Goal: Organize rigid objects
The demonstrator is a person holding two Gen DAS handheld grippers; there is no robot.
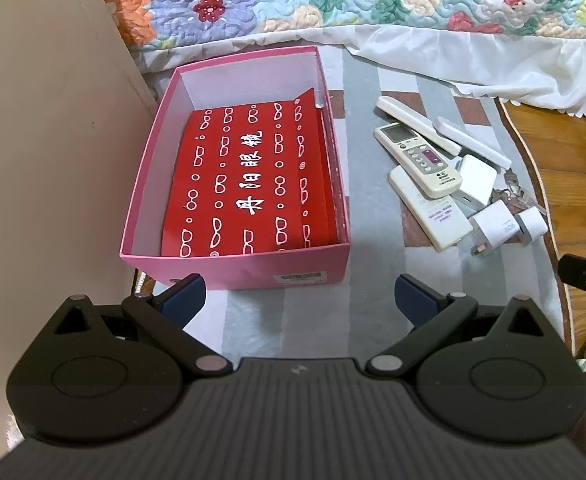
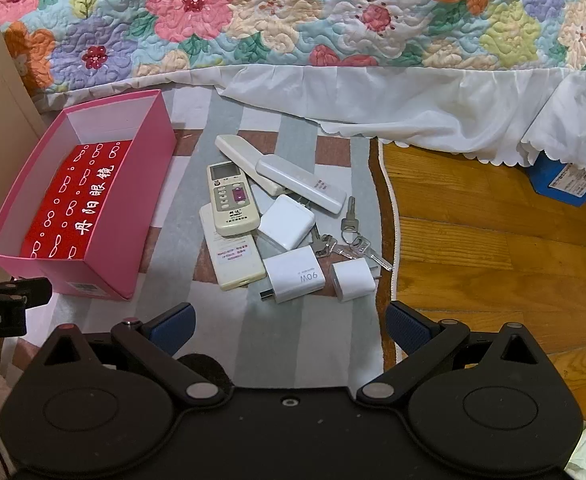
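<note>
Left gripper (image 1: 300, 298): blue-padded fingers spread wide apart, nothing between them, hovering over the grey-and-white striped rug (image 1: 313, 320). Just ahead & slightly left of it sits the open pink cardboard box (image 1: 237, 268), near wall w/ barcode label facing the fingers. Inside the box lies a red paper sheet w/ white glasses pattern & white characters (image 1: 249, 176), flat on the bottom, far-right corner curled up against the wall. To the left of box & gripper stands a beige panel (image 1: 45, 120).

Right gripper (image 2: 289, 326): fingers also wide apart, holding nothing, over the same rug. Straight ahead of it, near but not touching, is the pile of rigid items: white 90W charger block (image 2: 295, 274) closest, prongs pointing left; small white plug cube (image 2: 353, 274) just right of it; silver keys on a ring (image 2: 353, 236) behind those, at the rug's right edge. Farther ahead: square white adapter (image 2: 287, 222), beige AC remote w/ screen & buttons (image 2: 231, 200) resting on a flat white remote w/ label (image 2: 235, 258), plus two long white remotes (image 2: 297, 180) crossed at the far end. Pink box lies ahead-left of this gripper, well apart from the pile.

Beyond everything, floral quilted bedspread w/ white ruffle (image 2: 293, 32); wood floor (image 2: 493, 240) ahead-right.
</note>
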